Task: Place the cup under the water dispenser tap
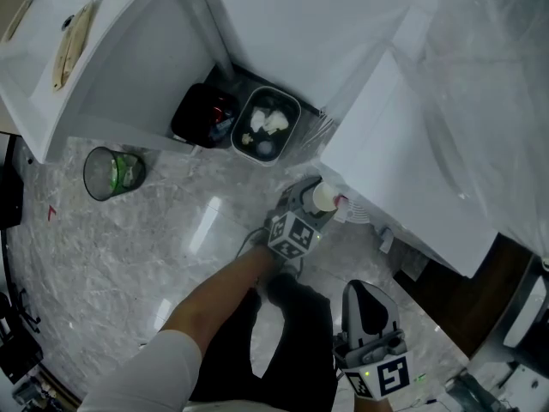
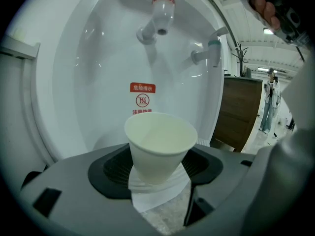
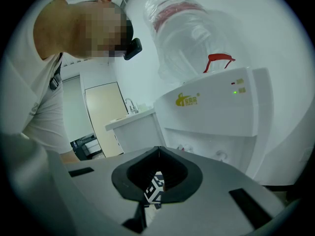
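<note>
A white paper cup (image 2: 160, 149) stands upright between the dark pads of my left gripper (image 2: 160, 173), which is shut on its sides. The cup hangs just over the dispenser's white drip tray (image 2: 158, 196). The red tap (image 2: 162, 11) is straight above it, and the blue tap (image 2: 211, 49) is to the right. From the head view the cup (image 1: 324, 197) and left gripper (image 1: 310, 206) are at the front of the white water dispenser (image 1: 403, 153). My right gripper (image 1: 364, 292) hangs back, lower right, and its jaws (image 3: 158, 154) are shut with nothing in them.
A black bin (image 1: 202, 114) and a grey bin with rubbish (image 1: 268, 123) stand in the corner beside the dispenser. A glass bin (image 1: 111, 172) sits on the marble floor to the left. A white counter (image 1: 77, 50) is at the upper left. A person stands in the far background (image 2: 270, 102).
</note>
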The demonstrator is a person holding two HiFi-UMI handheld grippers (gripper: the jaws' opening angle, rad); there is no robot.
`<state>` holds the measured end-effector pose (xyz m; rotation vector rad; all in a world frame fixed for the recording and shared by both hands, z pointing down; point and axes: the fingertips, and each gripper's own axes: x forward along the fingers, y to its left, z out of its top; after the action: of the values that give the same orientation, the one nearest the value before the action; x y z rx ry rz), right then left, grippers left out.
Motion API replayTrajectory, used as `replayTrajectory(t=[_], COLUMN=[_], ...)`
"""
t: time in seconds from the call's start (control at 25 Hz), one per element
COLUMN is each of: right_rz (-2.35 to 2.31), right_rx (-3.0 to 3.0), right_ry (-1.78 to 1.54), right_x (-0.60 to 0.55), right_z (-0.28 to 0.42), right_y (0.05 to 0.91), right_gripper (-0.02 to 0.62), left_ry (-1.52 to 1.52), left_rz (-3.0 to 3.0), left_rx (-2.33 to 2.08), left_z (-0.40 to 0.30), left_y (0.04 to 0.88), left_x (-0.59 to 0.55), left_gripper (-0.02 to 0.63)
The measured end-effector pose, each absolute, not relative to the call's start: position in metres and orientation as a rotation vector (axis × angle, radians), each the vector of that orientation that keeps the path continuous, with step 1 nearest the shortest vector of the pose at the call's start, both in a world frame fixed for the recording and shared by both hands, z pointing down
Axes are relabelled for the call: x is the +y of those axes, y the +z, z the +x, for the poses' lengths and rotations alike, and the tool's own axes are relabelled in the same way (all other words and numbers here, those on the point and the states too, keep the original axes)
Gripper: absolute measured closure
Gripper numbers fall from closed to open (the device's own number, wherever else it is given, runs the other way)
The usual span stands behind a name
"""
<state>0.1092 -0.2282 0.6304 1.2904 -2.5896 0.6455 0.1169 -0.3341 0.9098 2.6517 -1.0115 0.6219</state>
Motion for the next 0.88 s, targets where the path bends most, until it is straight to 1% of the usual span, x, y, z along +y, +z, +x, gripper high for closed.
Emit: replayTrajectory(t=[0.2,0.24,0.36,0.6,0.88], right_rz=[1.267,1.260,1.239,1.171,1.147], right_rx=[-2.593,-2.594,-2.594,-2.605,-2.592], right_ry=[0.657,0.661,0.677,0.723,0.746], right_x=[-0.227,-0.226,-0.224,-0.217,-0.212], right_z=[0.108,0.108,0.106,0.098,0.095], right_y=[0.629,0.628,0.629,0.623,0.612], right_gripper=[0.578,0.578,0.578,0.578,0.578], left_ry=[0.632,0.630,0.630,0.635,0.690], left_rz=[2.648,2.648,2.648,2.625,2.547], left_rx=[-0.999,-0.991,-0.970,-0.963,-1.009], left_z=[0.118,0.119,0.120,0.114,0.094], left_y=[0.920,0.921,0.923,0.924,0.917], left_x=[-0.335,-0.335,-0.336,-0.332,-0.310], left_gripper=[0.314,0.308,0.262,0.231,0.227])
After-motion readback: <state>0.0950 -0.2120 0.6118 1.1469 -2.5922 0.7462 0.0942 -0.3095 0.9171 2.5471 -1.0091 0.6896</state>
